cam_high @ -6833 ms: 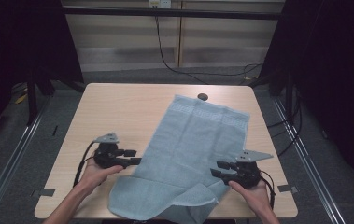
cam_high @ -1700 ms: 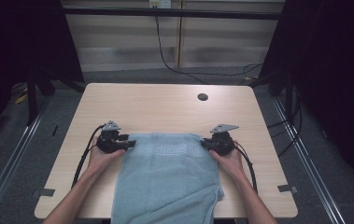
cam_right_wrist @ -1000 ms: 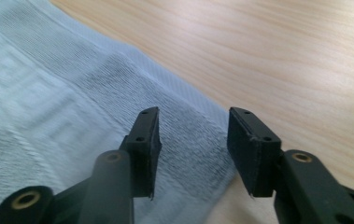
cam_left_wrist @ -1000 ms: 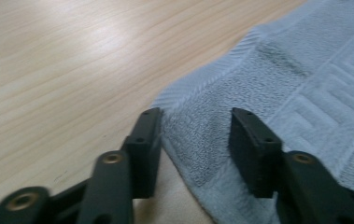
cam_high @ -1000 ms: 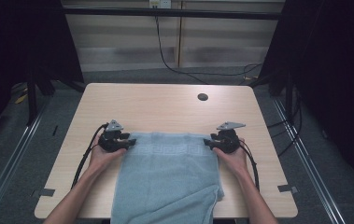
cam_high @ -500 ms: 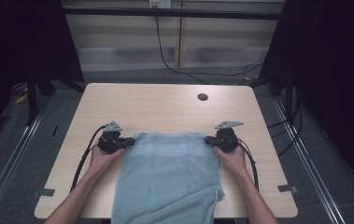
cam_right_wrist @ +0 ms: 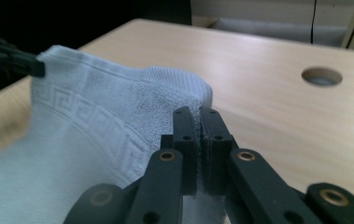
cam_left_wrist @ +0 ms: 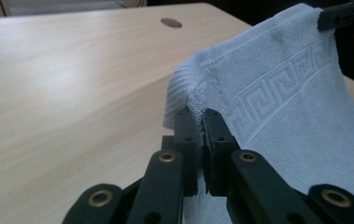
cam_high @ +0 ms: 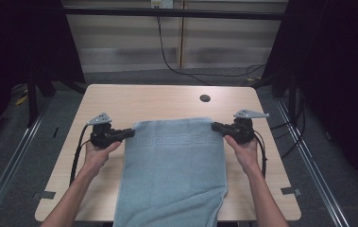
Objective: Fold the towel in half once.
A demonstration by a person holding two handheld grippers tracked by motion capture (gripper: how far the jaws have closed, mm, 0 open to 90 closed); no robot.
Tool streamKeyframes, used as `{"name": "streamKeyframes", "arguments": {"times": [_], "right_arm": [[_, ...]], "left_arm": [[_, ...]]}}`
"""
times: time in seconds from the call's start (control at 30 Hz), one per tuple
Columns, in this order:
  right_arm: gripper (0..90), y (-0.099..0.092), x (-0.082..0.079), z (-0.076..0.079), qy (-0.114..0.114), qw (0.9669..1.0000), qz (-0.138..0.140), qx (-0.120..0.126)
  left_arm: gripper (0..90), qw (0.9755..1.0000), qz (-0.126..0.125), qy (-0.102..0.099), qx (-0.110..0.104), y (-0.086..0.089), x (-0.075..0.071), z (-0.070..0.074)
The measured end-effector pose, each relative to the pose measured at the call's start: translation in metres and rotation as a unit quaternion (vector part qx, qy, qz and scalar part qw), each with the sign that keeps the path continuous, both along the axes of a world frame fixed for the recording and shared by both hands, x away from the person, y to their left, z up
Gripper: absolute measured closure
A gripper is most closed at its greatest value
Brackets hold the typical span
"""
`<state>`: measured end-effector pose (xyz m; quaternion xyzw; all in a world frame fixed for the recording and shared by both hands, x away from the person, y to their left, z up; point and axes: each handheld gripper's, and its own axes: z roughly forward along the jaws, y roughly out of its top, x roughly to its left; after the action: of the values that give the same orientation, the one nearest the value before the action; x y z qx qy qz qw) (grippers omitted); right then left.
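A light blue towel [cam_high: 174, 170] with a key-pattern border lies on the wooden table [cam_high: 167, 101], and its near end hangs over the front edge. My left gripper [cam_high: 130, 133] is shut on the towel's far left corner [cam_left_wrist: 184, 88], and the cloth sits pinched between its jaws [cam_left_wrist: 201, 116]. My right gripper [cam_high: 214, 126] is shut on the far right corner [cam_right_wrist: 188, 88], again with cloth between the jaws [cam_right_wrist: 199, 114]. The far edge stretches between the two grippers, raised off the table. Each gripper view shows the other gripper at the opposite corner [cam_left_wrist: 343, 16] [cam_right_wrist: 20, 63].
A round cable hole [cam_high: 205, 98] lies in the table beyond the towel, towards the right. Bare wood stretches across the far half of the table. Cables trail from both grippers over the table's sides. Dark floor and metal frame rails surround the table.
Since the oldest frame the spread towel has been folded in half. Within the last second both grippers shut on the far corners and rose, lifting the towel's far edge.
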<state>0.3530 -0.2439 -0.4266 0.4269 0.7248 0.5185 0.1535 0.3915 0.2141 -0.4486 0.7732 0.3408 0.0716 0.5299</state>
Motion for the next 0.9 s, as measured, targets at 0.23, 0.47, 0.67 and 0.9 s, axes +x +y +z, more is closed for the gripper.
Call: {"name": "streamKeyframes", "arguments": {"times": [0.23, 0.47, 0.67, 0.9], "right_arm": [[86.8, -0.005, 0.016, 0.036, -0.028, 0.9992, -0.009, 0.026], [86.9, 0.001, 0.033, 0.068, -0.044, 0.9987, -0.018, 0.019], [87.1, 0.006, 0.046, 0.097, -0.057, 0.9980, -0.026, -0.007], [87.4, 0.004, 0.056, 0.130, -0.082, 0.9960, -0.036, 0.001]], "left_arm": [[86.3, 0.9993, 0.013, -0.029, -0.019, 0.002, 0.012, 0.040], [86.3, 0.9979, 0.023, -0.051, -0.035, 0.005, 0.023, 0.075], [86.3, 0.9963, 0.038, -0.062, -0.046, 0.005, 0.033, 0.101], [86.3, 0.9946, 0.040, -0.096, -0.006, 0.000, 0.041, 0.141]]}}
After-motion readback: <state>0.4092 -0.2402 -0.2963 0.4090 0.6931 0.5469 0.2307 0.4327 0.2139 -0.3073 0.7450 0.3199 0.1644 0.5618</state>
